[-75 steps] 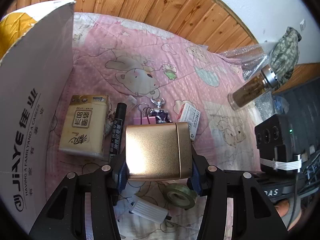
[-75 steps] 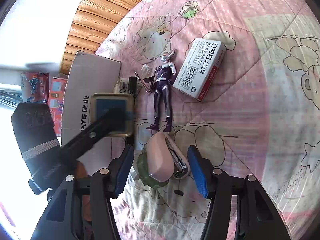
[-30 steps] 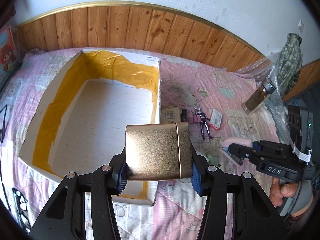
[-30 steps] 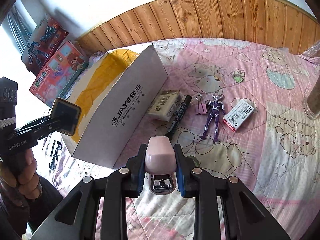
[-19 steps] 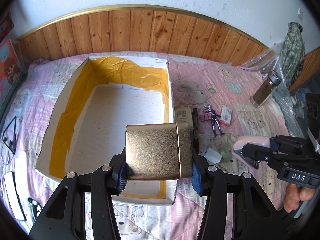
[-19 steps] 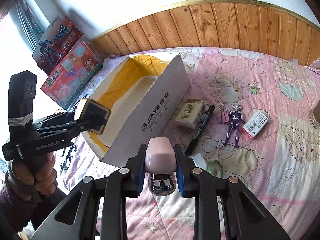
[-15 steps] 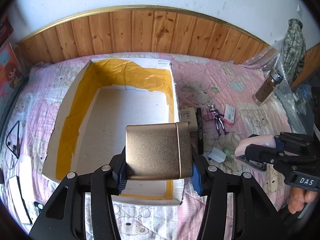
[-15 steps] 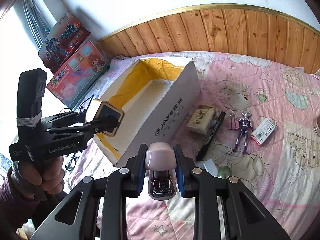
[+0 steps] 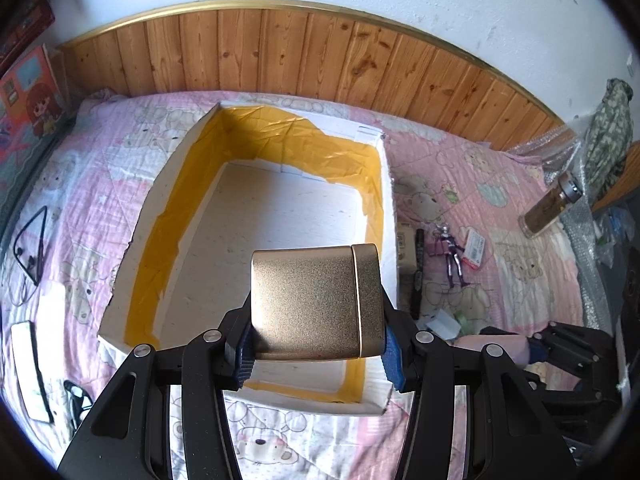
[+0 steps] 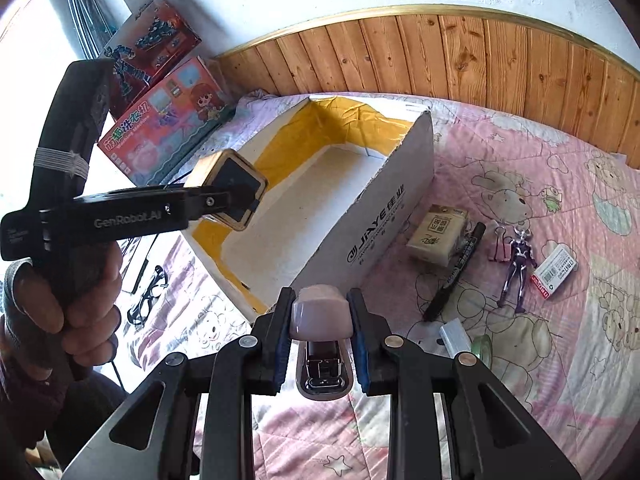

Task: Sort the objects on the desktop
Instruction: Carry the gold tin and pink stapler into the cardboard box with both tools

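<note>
My left gripper (image 9: 316, 354) is shut on a gold metal tin (image 9: 316, 304) and holds it above the near end of an open cardboard box (image 9: 384, 216) lined with yellow tape. The right wrist view shows that same tin (image 10: 228, 190) over the box's left rim (image 10: 416, 118). My right gripper (image 10: 320, 350) is shut on a pink stapler (image 10: 322, 320), held in the air just outside the box's near corner. In the left wrist view the stapler (image 9: 496, 346) shows at lower right, beside the box.
On the pink quilt right of the box lie a tissue pack (image 10: 438, 234), a black marker (image 10: 456, 270), a purple figure (image 10: 518, 268), a staple box (image 10: 554, 272), binder clips and a tape roll (image 10: 482, 346). A glass bottle (image 9: 550, 210) stands far right. Glasses (image 10: 150, 294) lie left.
Both grippers have travelled leftward toward the box with their loads. The box now fills more of both views, and the tin hangs over its near end.
</note>
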A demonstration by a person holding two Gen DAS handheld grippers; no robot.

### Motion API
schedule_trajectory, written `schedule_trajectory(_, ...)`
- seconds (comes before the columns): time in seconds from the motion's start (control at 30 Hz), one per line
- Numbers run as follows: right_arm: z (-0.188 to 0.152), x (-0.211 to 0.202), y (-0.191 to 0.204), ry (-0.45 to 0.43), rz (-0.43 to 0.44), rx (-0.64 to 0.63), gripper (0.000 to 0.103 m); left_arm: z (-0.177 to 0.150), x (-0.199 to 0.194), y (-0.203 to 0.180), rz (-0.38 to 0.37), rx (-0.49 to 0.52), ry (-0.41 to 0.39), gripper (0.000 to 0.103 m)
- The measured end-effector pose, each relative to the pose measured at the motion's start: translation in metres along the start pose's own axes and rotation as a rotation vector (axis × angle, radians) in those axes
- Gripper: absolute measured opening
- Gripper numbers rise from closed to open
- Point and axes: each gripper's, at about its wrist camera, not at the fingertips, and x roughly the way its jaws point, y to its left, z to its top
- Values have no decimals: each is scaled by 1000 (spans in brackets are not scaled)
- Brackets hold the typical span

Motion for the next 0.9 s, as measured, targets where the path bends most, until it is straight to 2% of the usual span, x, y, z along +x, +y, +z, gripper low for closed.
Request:
schedule_trajectory(0.2,9,-10,17,-48,-22,-33,27,7,5,-1,8,-17,-13,53)
schedule_trajectory(0.47,22,-16,33,-94,-75,-95,27,16,21,-1,8,-37,9,53)
schedule_trajectory(0.9,40,4,31,-82,-99,-78,27,35,34,8,-16,-94,19,53)
